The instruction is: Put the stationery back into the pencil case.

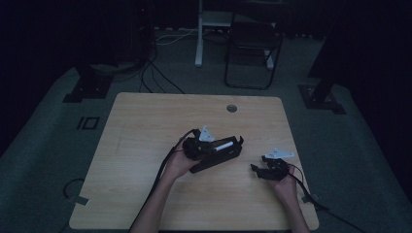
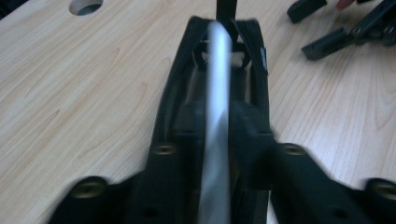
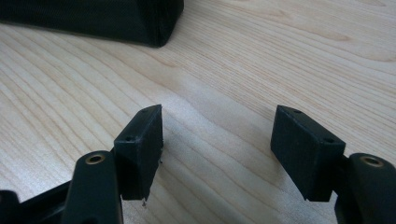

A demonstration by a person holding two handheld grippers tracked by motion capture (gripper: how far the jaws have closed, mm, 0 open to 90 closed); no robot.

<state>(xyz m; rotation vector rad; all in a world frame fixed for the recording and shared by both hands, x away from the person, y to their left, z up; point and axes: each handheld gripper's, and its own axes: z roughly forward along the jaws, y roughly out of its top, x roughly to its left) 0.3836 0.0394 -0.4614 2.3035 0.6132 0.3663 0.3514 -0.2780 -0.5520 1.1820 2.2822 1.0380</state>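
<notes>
Left gripper view: we see the left gripper (image 2: 217, 135) clamping a silver pen (image 2: 217, 93) over the open black case (image 2: 254, 60) just ahead. The right gripper (image 3: 217, 140) stands wide apart, beside that case.

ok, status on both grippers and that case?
Left gripper shut on silver pen, pen over open black case. Right gripper open, empty, beside case. Nothing in the way.

The right gripper (image 3: 217, 149) holds its black jaws wide apart just above the pale wooden tabletop (image 3: 261, 60); a black case (image 3: 107, 18) lies beyond them
</notes>
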